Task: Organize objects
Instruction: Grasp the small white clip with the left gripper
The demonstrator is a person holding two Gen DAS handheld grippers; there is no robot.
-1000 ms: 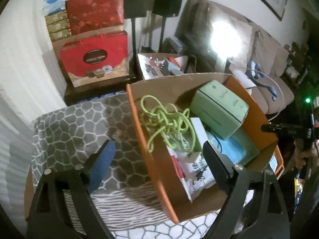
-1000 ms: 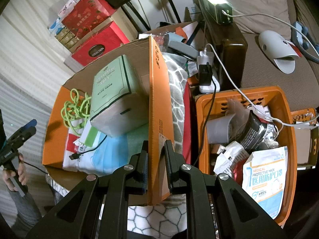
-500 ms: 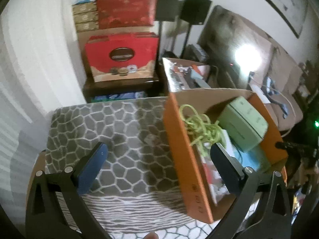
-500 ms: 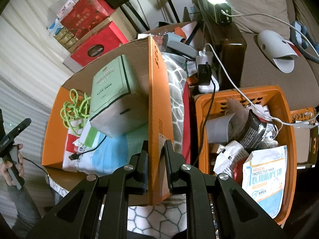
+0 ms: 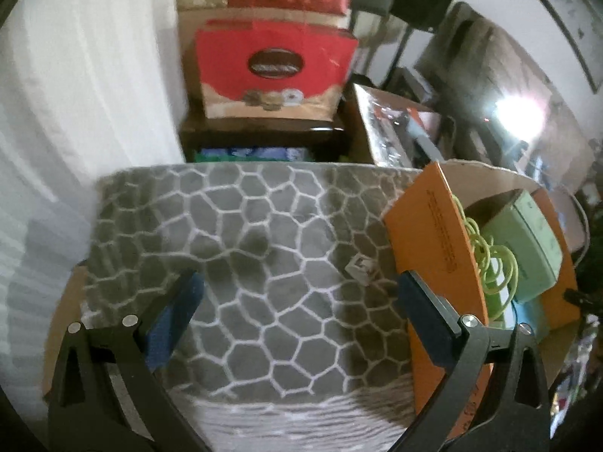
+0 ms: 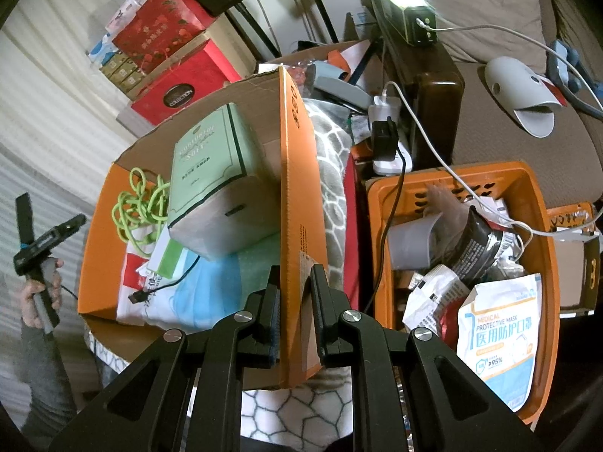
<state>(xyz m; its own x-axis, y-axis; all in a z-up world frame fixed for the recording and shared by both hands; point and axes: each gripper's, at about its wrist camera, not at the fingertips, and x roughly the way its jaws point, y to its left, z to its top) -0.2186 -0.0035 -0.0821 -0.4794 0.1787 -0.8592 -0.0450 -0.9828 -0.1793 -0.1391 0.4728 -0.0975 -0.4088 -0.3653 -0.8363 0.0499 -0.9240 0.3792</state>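
Right gripper (image 6: pixel 294 303) pinches the near wall of the orange cardboard box (image 6: pixel 301 203); left gripper (image 5: pixel 299 303) hangs spread and empty.

The box's contents lie ahead and left of the right gripper's jaws: a pale green carton (image 6: pixel 211 184), a lime cord (image 6: pixel 141 207) and a blue pack (image 6: pixel 211 286). In the left wrist view, the box (image 5: pixel 433 241) stands just outside the right-hand finger (image 5: pixel 426 316), with only the grey patterned blanket (image 5: pixel 264 248) between the fingers.

My right gripper (image 6: pixel 296 301) points steeply down, jaws pinched nearly together on an upright wall of the orange box (image 6: pixel 297 196). My left gripper (image 5: pixel 297 297) tilts downward, jaws spread wide, nothing between its fingers.
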